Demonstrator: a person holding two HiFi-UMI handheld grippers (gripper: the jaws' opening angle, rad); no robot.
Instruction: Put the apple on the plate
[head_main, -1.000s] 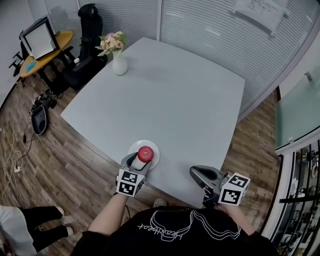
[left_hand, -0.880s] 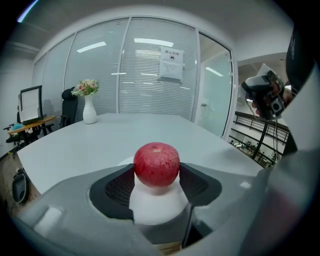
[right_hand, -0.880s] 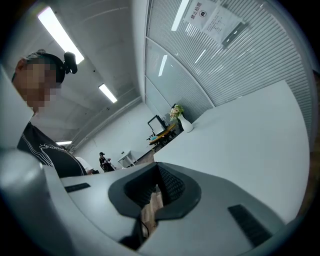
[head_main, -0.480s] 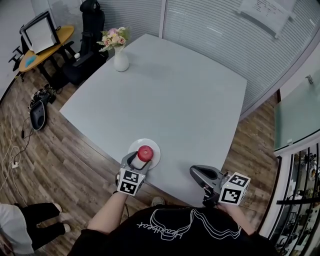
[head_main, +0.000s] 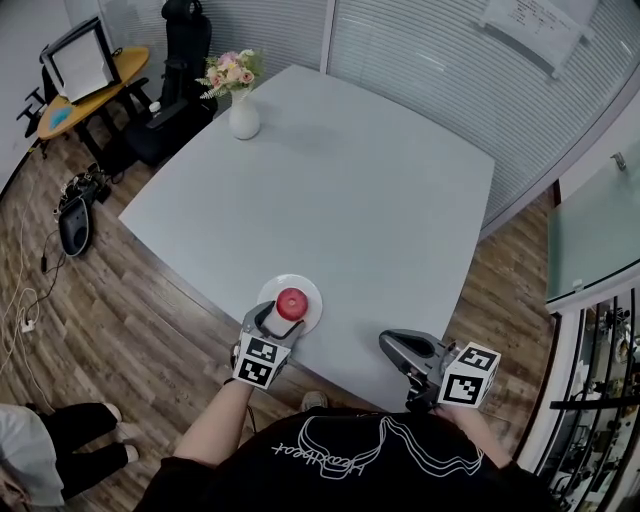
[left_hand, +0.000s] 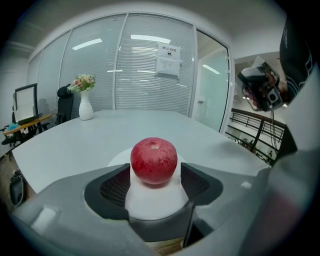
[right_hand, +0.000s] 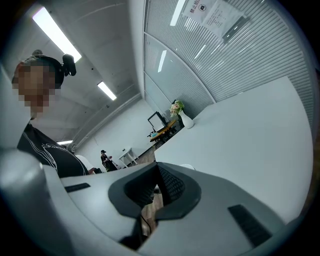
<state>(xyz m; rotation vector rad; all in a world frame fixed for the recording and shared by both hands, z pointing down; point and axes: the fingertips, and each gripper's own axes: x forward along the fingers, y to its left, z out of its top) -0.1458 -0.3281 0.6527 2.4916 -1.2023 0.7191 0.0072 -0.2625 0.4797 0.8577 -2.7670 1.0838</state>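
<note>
A red apple (head_main: 291, 302) rests on a small white plate (head_main: 311, 293) close to the near edge of the grey table (head_main: 350, 200). My left gripper (head_main: 278, 318) sits right behind the plate. Its jaws are open, and the apple (left_hand: 154, 161) lies between and just past their tips, on the plate (left_hand: 120, 157). My right gripper (head_main: 392, 345) hovers over the table's near edge, to the right of the plate. In the right gripper view its pads (right_hand: 170, 186) meet at the tips with nothing between them.
A white vase of flowers (head_main: 243, 120) stands at the table's far left corner. Beyond it are a black office chair (head_main: 185, 40) and an orange side desk (head_main: 90, 95). Wood floor and cables lie to the left. Glass walls with blinds close off the far side.
</note>
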